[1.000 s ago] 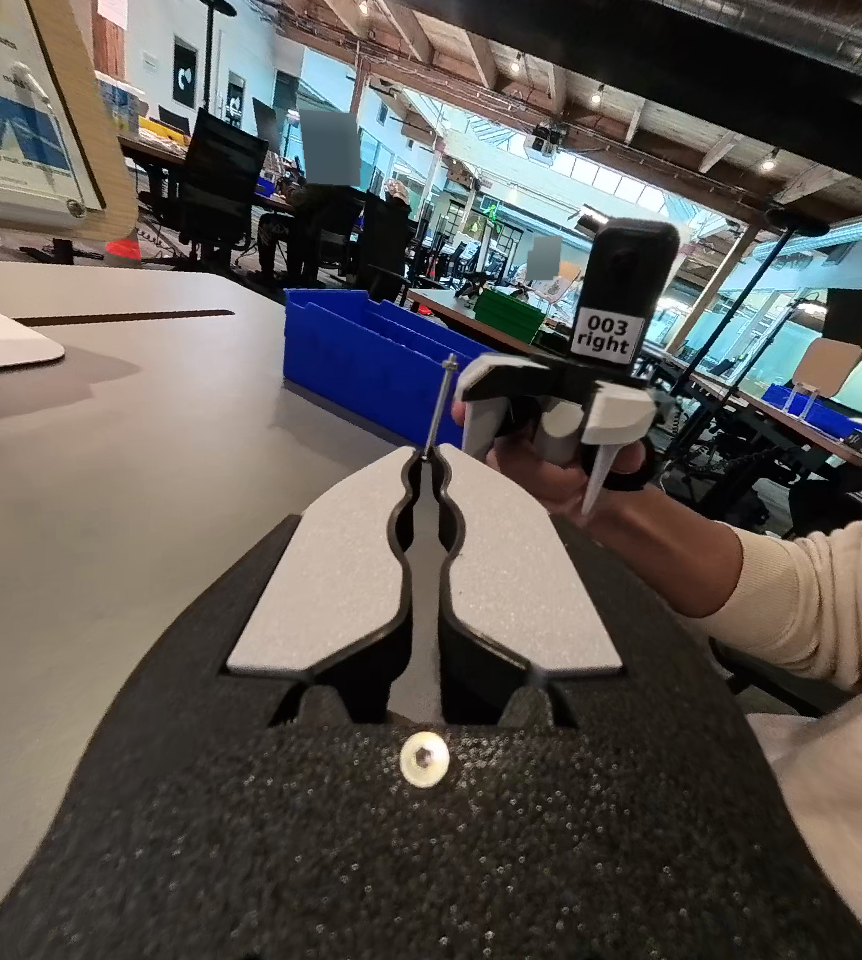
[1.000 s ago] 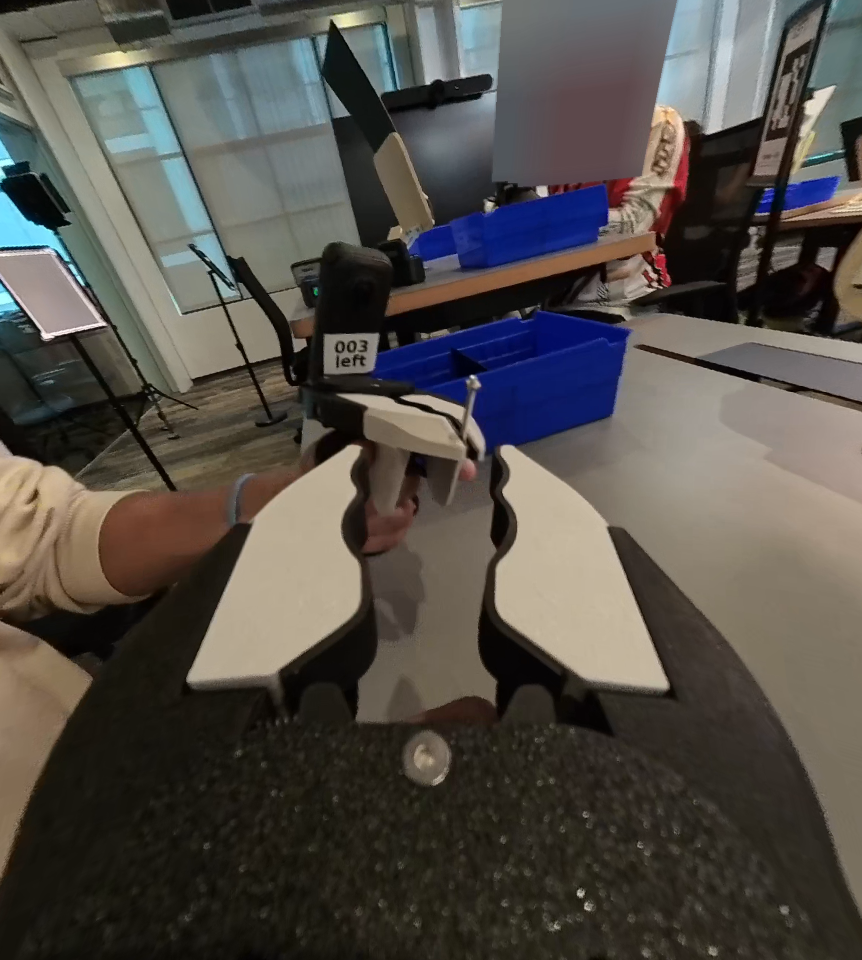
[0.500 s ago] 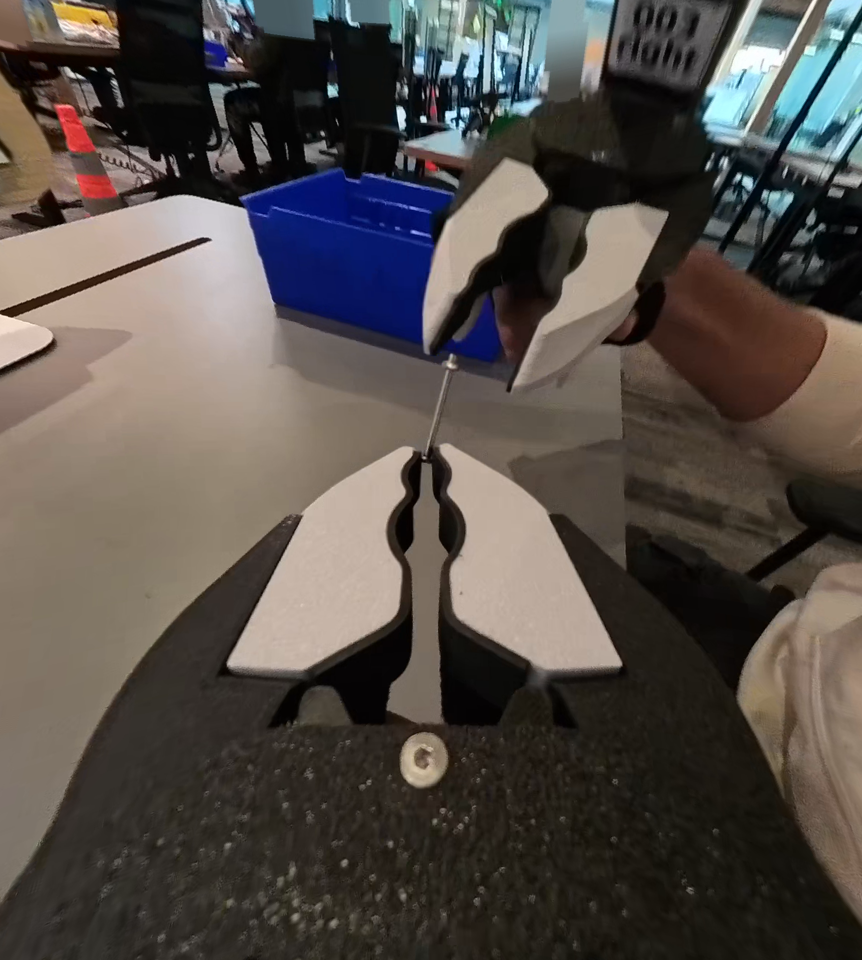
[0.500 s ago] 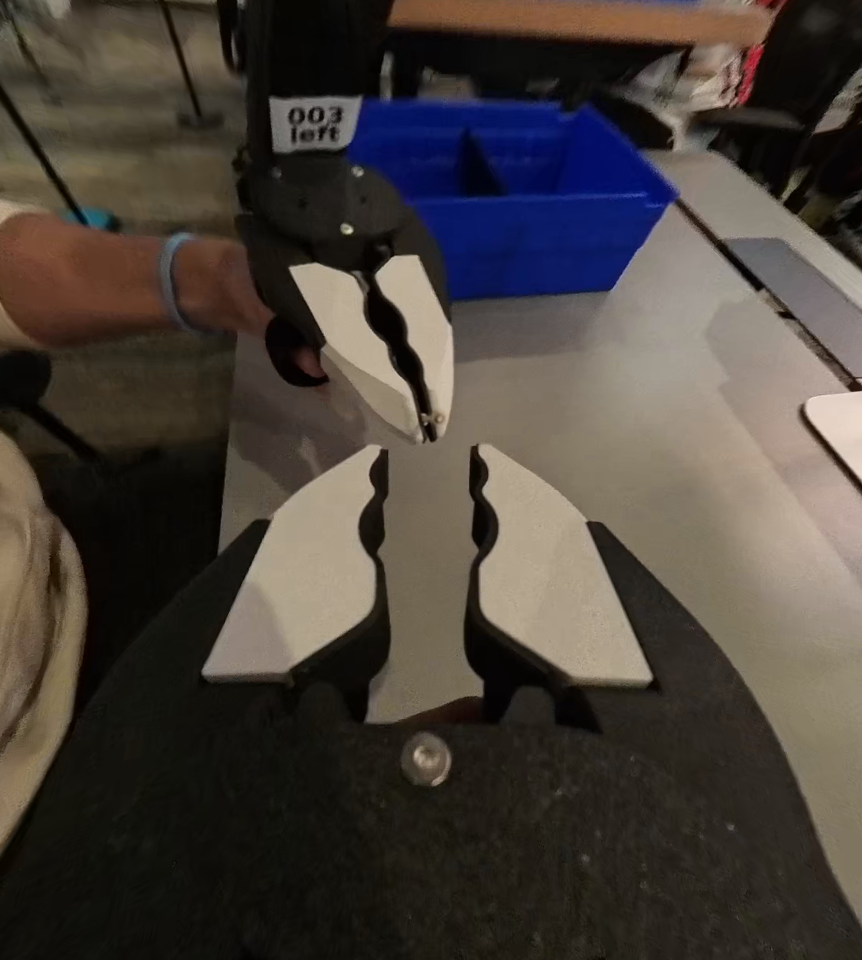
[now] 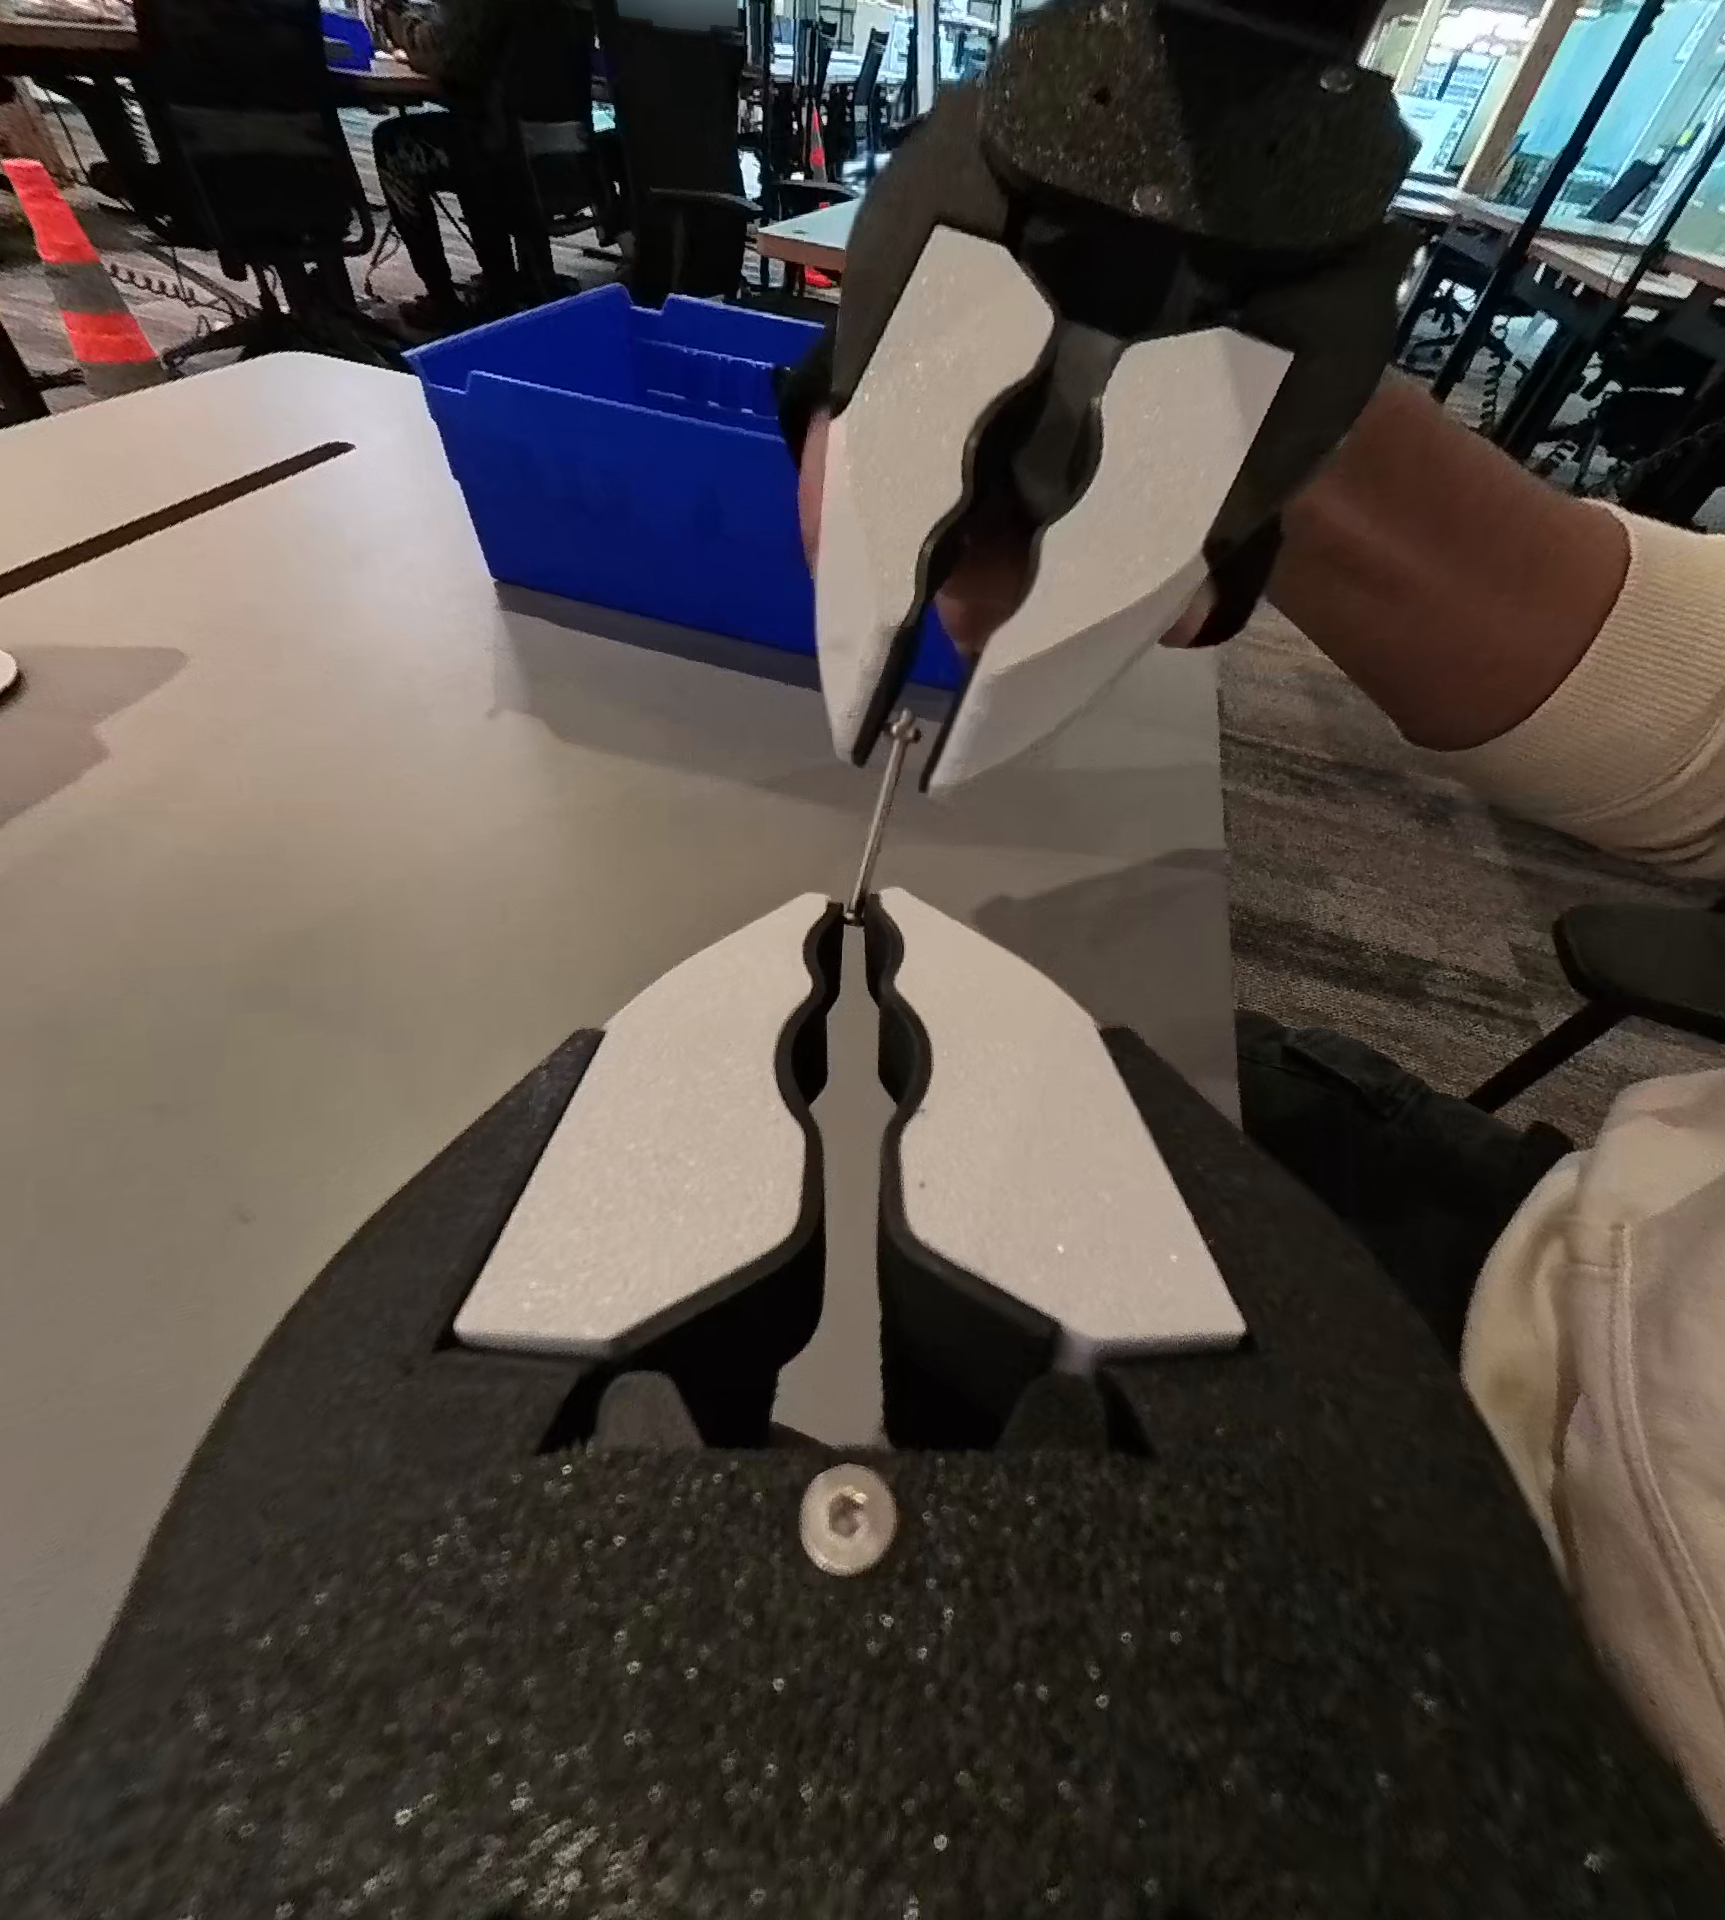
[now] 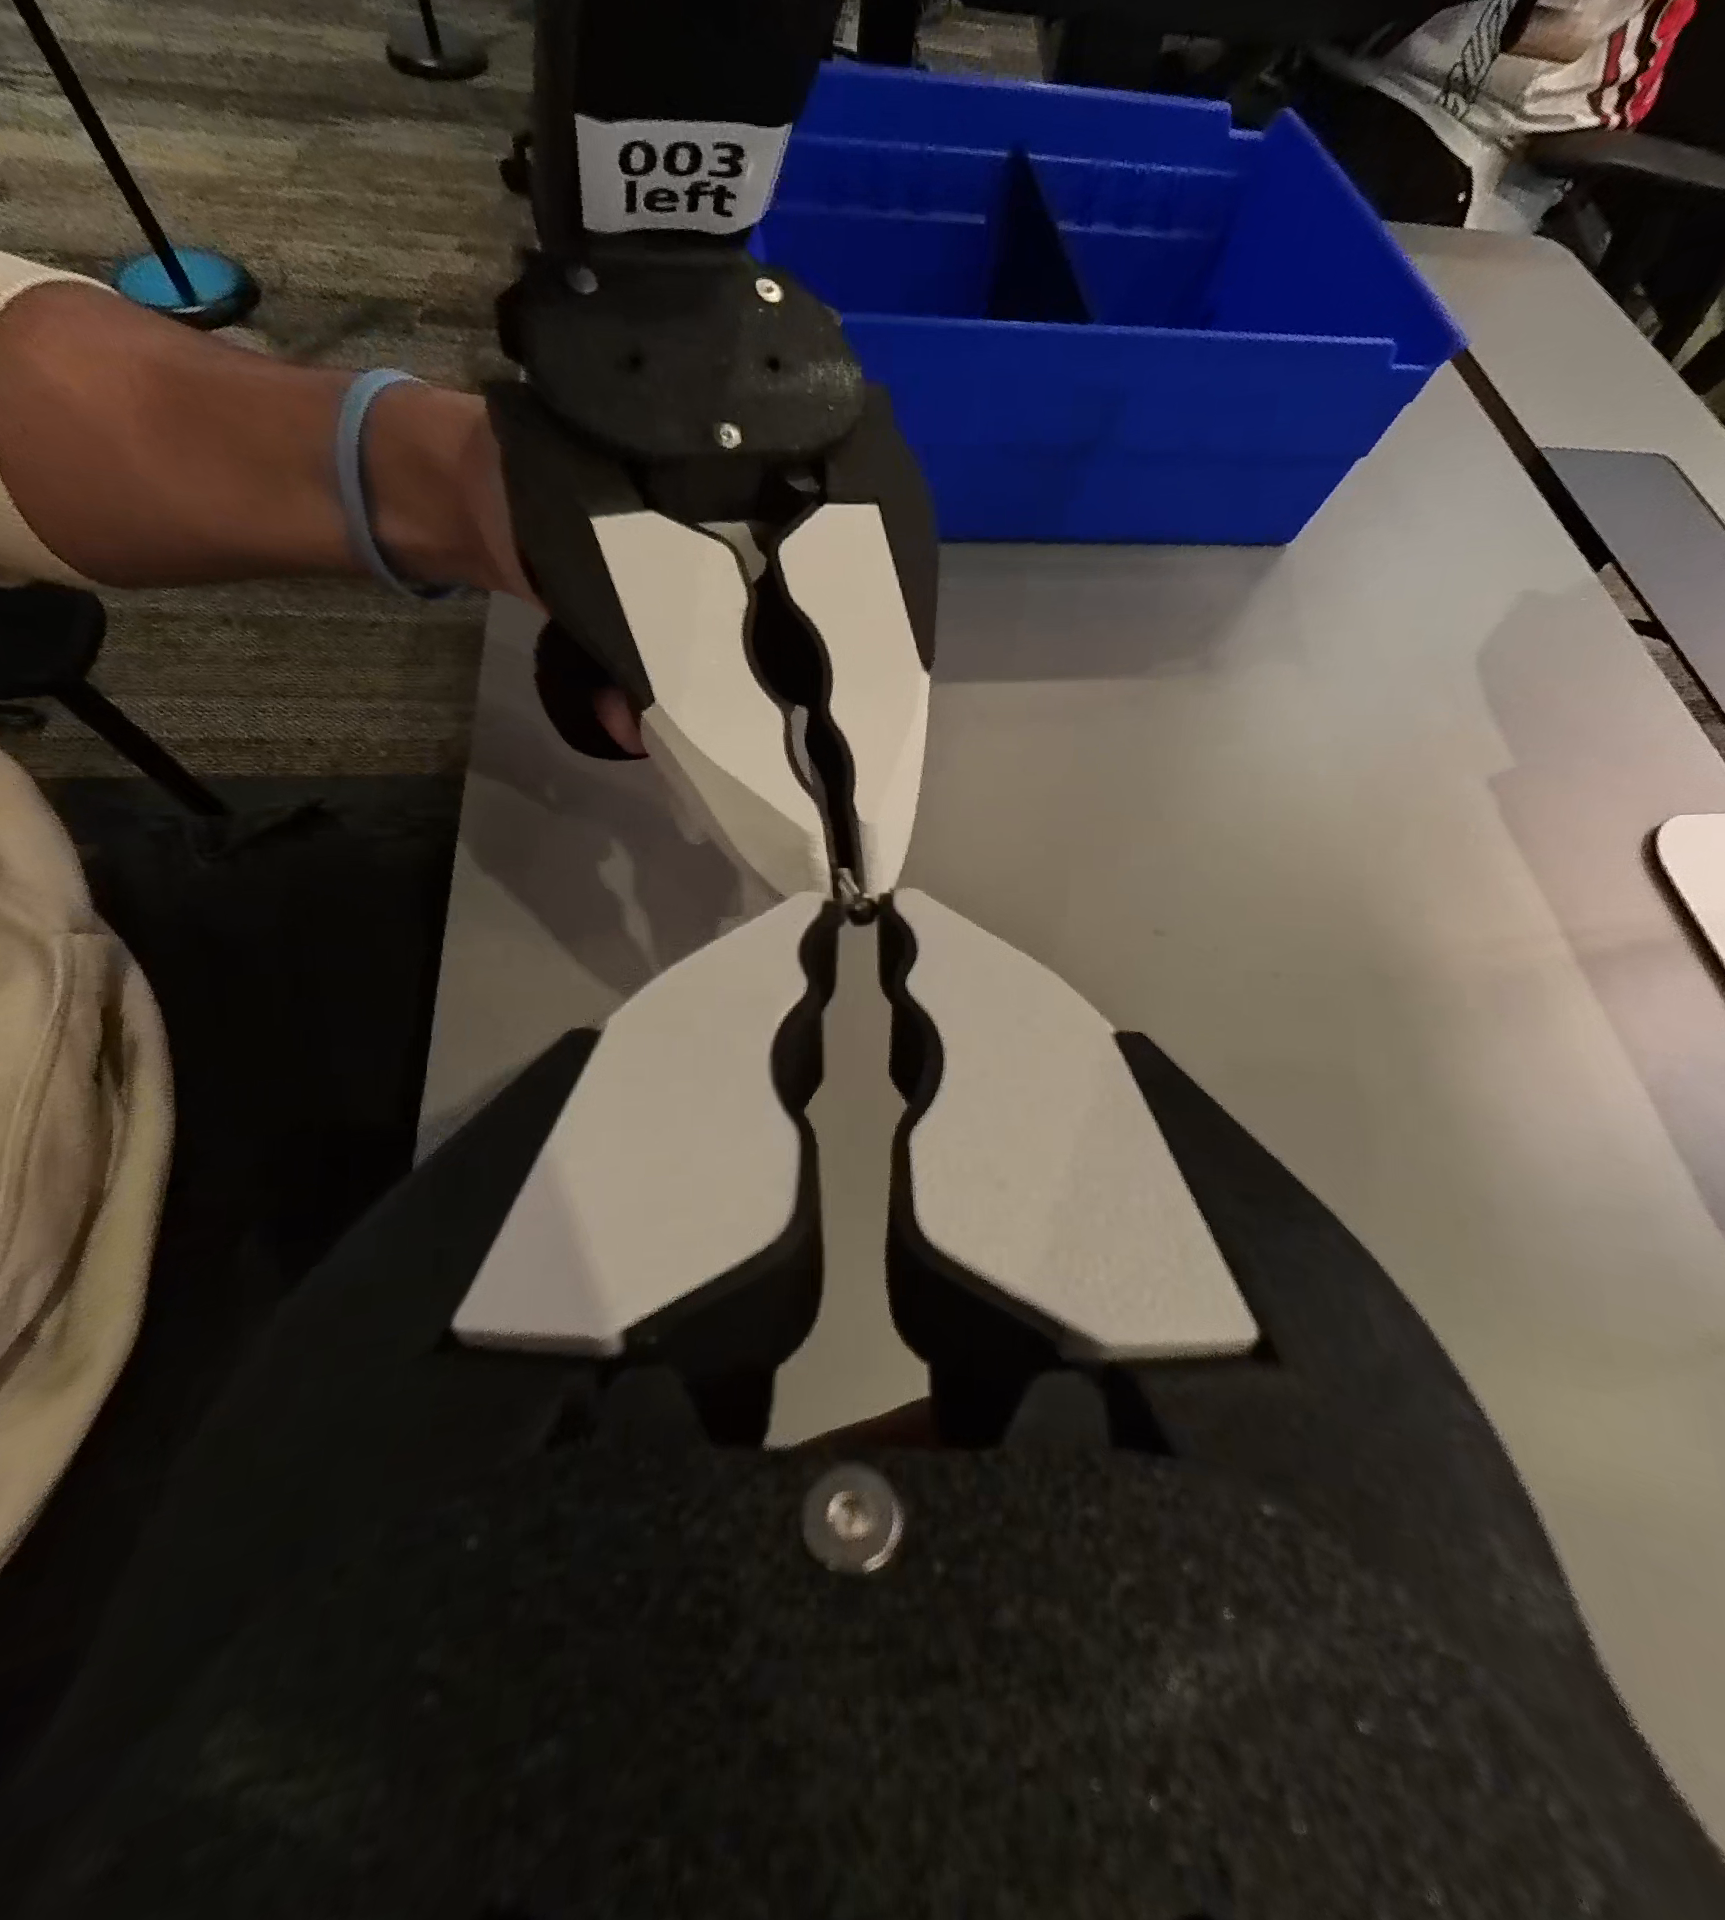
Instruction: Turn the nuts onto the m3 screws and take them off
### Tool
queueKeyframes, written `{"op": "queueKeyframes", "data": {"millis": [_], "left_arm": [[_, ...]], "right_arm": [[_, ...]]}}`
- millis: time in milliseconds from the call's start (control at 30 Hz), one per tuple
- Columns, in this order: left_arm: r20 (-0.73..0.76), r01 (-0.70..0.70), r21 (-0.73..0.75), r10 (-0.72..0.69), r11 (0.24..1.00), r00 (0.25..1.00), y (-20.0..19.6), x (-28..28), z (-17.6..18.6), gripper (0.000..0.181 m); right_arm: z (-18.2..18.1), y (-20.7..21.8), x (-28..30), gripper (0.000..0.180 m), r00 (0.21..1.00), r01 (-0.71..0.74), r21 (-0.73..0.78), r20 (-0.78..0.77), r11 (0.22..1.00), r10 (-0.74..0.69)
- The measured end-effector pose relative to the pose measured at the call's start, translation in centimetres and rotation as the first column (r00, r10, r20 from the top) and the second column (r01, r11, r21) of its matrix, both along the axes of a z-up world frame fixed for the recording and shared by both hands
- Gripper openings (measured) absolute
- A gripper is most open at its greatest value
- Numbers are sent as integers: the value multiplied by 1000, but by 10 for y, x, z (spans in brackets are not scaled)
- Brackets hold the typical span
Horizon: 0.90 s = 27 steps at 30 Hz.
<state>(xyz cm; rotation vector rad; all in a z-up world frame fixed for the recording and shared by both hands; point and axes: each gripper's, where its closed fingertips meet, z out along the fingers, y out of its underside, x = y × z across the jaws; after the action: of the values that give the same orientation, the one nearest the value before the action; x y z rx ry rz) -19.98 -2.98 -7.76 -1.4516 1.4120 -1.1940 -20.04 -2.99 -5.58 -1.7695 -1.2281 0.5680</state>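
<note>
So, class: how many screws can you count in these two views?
1: the screw is held between the left hand-held gripper and the right hand-held gripper. The blue bin may hide more.

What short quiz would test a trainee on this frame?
1. True or false: the left tongs are shut on the screw.
2. Where is the blue bin? A) on the table, beyond both tongs; B) on the floor; C) held in tongs.
3. Which tongs' tips flank the screw's free end?
Key: 1 true; 2 A; 3 right tongs.
</note>
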Motion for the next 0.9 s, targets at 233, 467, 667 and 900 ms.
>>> {"op": "queueKeyframes", "data": {"millis": [233, 467, 667, 900], "left_arm": [[4, -6, 12, 6, 1000, 1000, -1, 0, 1, 4], [40, -69, 42, 67, 997, 997, 3, -1, 8, 47], [126, -462, 44, 454, 886, 882, 42, -28, 7, 48], [123, -826, -31, 822, 563, 556, 58, -78, -18, 41]], "right_arm": [[0, -1, 0, 5, 1000, -10, 3, 0, 1000, 10], [11, 7, 10, 5, 996, 63, 59, -64, 996, -59], [7, 7, 39, 5, 909, 359, 85, -258, 929, -328], [-33, -15, 74, 5, 563, 796, 36, -410, 604, -718]]}}
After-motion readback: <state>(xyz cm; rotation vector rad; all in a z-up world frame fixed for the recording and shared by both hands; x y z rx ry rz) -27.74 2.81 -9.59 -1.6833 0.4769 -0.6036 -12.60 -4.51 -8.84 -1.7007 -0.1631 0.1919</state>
